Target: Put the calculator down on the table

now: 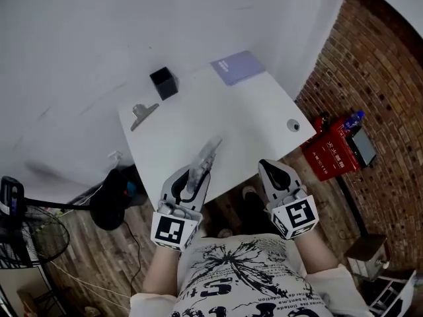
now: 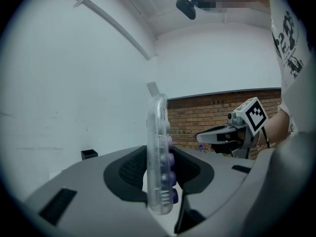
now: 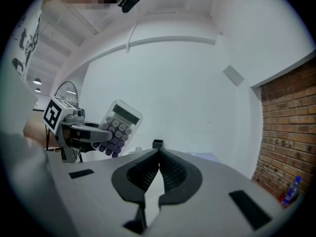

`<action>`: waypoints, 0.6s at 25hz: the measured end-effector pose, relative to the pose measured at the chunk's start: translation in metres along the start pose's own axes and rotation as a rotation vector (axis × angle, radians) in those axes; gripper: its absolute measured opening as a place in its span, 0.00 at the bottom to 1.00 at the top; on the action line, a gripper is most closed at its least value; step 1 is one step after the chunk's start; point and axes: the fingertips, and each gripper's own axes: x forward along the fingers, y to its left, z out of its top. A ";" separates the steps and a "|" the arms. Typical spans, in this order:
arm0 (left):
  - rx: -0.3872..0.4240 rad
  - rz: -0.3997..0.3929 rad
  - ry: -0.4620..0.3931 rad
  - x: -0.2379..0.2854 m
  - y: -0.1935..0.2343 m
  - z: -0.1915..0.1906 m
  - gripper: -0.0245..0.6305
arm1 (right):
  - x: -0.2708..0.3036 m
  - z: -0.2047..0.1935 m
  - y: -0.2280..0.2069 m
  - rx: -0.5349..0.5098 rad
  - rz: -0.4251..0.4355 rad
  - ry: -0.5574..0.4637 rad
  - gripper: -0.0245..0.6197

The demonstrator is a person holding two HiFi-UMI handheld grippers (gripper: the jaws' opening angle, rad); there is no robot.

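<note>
The left tool (image 1: 197, 177) grips the calculator (image 1: 206, 156) over the six o'clock edge of the bench (image 1: 251, 111); the right tool (image 1: 271, 167) is clenched, empty. Setting it down remains.

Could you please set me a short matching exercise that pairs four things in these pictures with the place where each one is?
Things:
1. calculator
2. black box
3. purple booklet
4. red case

Places:
A. on the floor by the brick wall
B. between the jaws of the left gripper
C. at the far right corner of the table
D. on the table's far left part, near the metal clip

Pairs: 1-B, 2-D, 3-C, 4-A
</note>
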 end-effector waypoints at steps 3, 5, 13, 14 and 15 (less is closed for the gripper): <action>0.000 0.079 -0.027 0.025 0.010 0.006 0.26 | 0.031 0.001 -0.025 -0.011 0.074 -0.013 0.06; -0.007 0.136 -0.049 0.043 0.020 0.011 0.26 | 0.053 0.005 -0.045 -0.015 0.108 -0.020 0.06; -0.059 0.336 -0.032 0.111 0.054 0.012 0.26 | 0.137 0.010 -0.110 -0.044 0.265 0.000 0.06; -0.071 0.356 -0.035 0.119 0.058 0.009 0.26 | 0.146 0.007 -0.116 -0.052 0.281 0.005 0.06; -0.083 0.372 -0.034 0.127 0.061 0.005 0.26 | 0.155 0.004 -0.120 -0.055 0.297 0.009 0.06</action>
